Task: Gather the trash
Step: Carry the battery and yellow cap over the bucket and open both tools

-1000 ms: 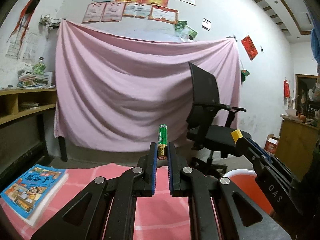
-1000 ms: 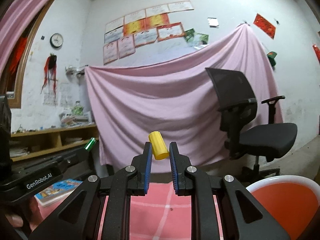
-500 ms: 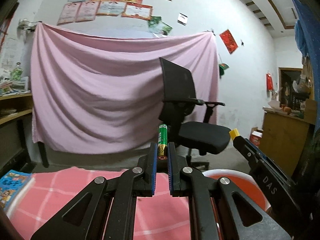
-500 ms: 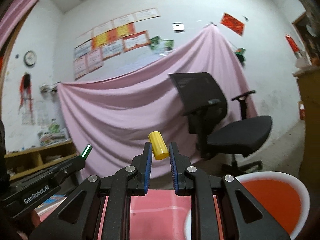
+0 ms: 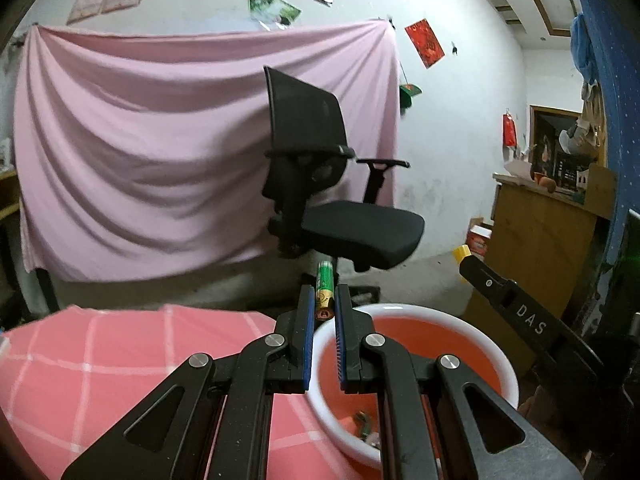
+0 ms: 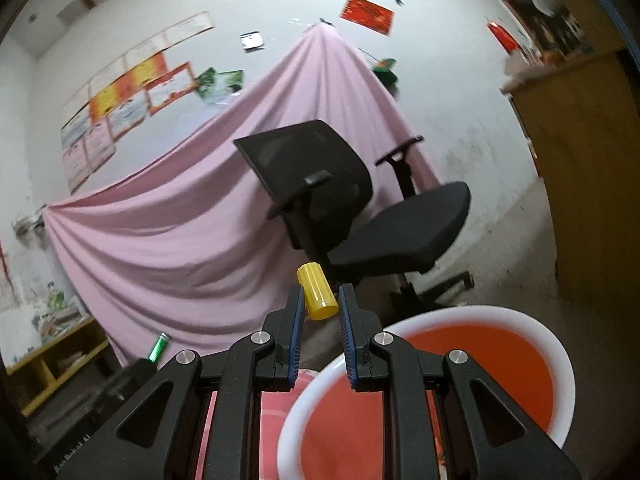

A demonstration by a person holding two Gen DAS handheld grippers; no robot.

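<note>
While both sets of fingers stay clamped — left gripper (image 5: 321, 306) on an upright green battery (image 5: 324, 286), right gripper (image 6: 319, 305) on a yellow cap (image 6: 316, 291) — the basin (image 6: 556, 344) sits just below, right gripper nearer.

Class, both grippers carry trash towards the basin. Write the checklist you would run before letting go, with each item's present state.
1. Left gripper clamps the green cylindrical battery: ok.
2. Right gripper clamps the yellow plastic cap: ok.
3. White-rimmed red plastic basin in view below both: ok.
4. Battery past the basin's rim: cannot tell.
5. Cap past the rim: cannot tell.
6. Room left in the basin, a few scraps at the bottom: ok.
</note>
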